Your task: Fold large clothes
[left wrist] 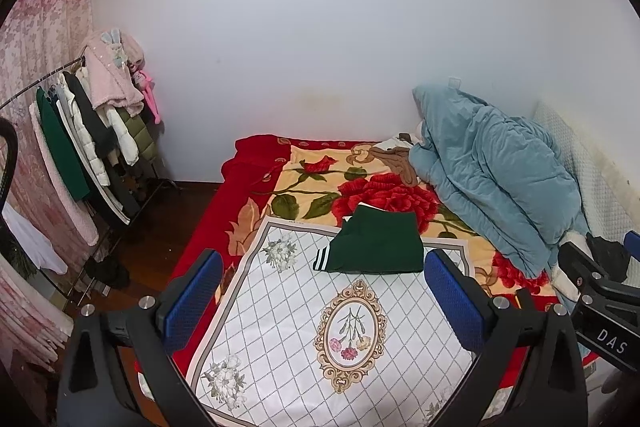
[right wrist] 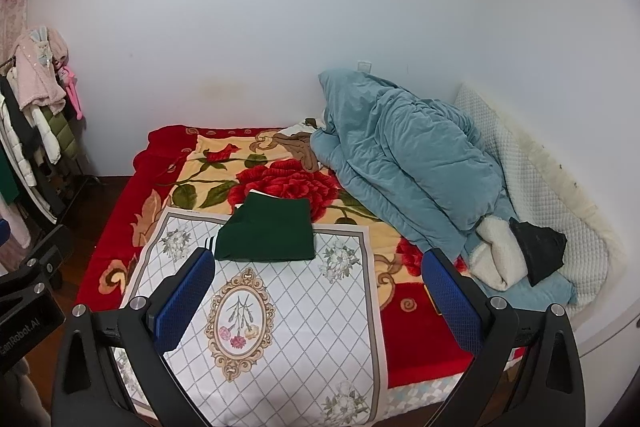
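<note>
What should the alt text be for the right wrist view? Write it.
A folded dark green garment lies on a white floral cloth spread over a red rose blanket, framed by the open right gripper. A rumpled blue duvet is heaped at right.

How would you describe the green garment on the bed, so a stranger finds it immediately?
Look at the bed's red rose blanket. On it lies a white diamond-patterned cloth, and on its far edge rests the folded dark green garment. It alone is plain green, with white stripes at its left end.

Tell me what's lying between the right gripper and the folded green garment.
Only bare white patterned cloth separates the right gripper from the green garment, per the right wrist view.
</note>
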### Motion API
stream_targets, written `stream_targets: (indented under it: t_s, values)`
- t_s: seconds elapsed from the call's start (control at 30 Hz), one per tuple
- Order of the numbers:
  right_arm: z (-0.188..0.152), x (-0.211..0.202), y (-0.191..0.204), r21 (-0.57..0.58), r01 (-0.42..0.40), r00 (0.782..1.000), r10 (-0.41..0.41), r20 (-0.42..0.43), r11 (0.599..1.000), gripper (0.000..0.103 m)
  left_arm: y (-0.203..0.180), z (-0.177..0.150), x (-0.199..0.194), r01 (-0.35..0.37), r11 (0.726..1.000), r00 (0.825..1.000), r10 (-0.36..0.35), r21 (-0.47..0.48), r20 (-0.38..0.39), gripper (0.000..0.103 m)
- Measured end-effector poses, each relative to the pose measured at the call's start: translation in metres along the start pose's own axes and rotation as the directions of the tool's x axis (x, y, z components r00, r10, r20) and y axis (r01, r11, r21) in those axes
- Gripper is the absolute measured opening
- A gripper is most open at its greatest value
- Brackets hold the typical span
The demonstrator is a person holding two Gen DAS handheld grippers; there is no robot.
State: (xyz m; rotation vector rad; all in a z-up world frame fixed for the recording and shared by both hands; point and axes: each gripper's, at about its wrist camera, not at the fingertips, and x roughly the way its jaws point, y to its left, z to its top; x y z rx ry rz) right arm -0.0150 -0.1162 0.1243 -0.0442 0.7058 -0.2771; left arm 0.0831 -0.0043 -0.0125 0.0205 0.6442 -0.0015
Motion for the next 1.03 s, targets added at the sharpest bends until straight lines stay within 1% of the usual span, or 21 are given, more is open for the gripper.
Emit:
stream_targets:
  t_s: [0.43,0.97,1.03]
  values:
    - [-0.004,-0.003,0.001,0.014,0.009,1.000,-0.009,0.000,1.000,0.103,0.002,0.006,0.002,0.016,1.000,1.000,-0.016,0.011,0.002,0.103]
    - [-0.006,-0.006,-0.002,0.021,0.009,1.000,-0.009,0.003,1.000,0.103,0.004,0.009,0.002,0.006,1.000,1.000,-0.006,0.009,0.008,0.103]
    - [-0.005,-0.006,-0.002,0.021,0.010,1.000,-0.010,0.003,1.000,0.103,0.005,0.011,0.002,0.018,1.000,1.000,-0.018,0.011,0.004,0.103]
